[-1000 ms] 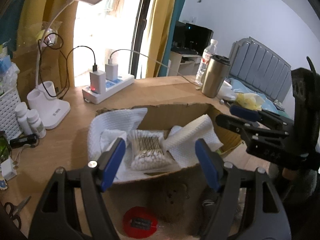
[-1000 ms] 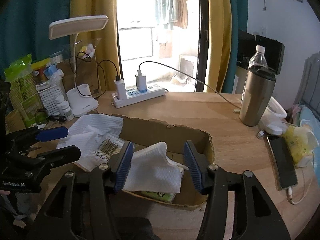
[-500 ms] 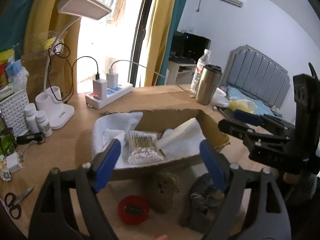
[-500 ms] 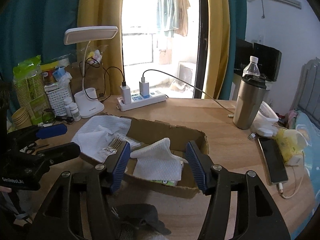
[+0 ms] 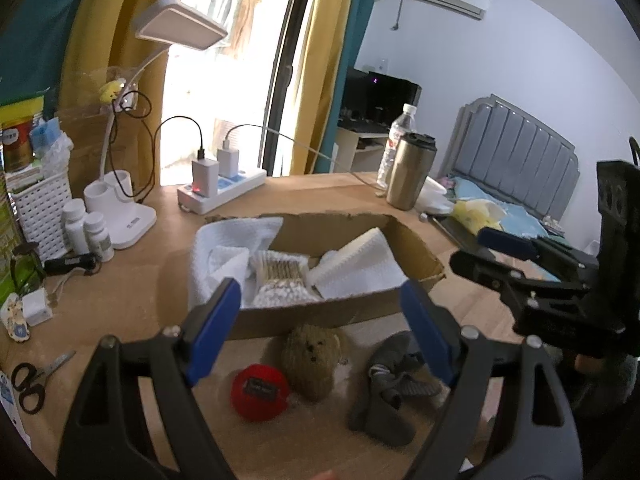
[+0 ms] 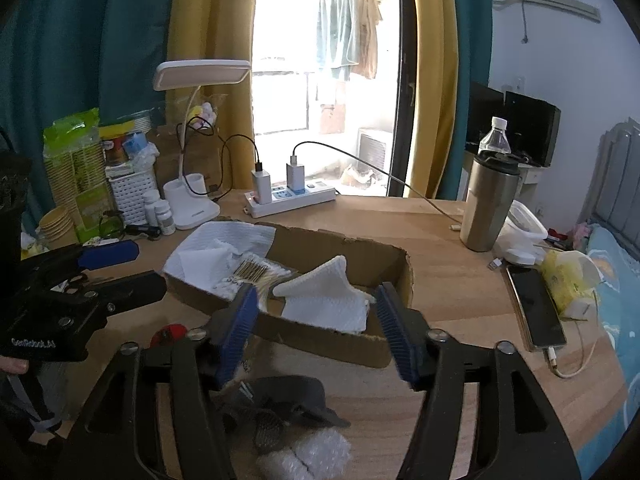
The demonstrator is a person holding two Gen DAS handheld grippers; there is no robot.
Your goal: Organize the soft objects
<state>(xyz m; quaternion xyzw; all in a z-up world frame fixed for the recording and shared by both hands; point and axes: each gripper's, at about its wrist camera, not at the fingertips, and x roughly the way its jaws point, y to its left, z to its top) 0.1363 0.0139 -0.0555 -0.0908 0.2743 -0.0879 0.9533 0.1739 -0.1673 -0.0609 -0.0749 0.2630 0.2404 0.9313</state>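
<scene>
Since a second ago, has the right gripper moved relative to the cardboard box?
Yes. The right gripper has pulled back from the brown cardboard box, which now sits farther off. Its jaws have just been opening, nothing between them; the folded white cloth lies in the box.

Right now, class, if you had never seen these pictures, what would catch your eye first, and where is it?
First, the torn cardboard box in the middle of the wooden table, holding white cloths and a pack of cotton swabs. Next, the soft things in front of it: a red ball, a brown plush bear and a grey sock. Behind glows the bright window.
</scene>
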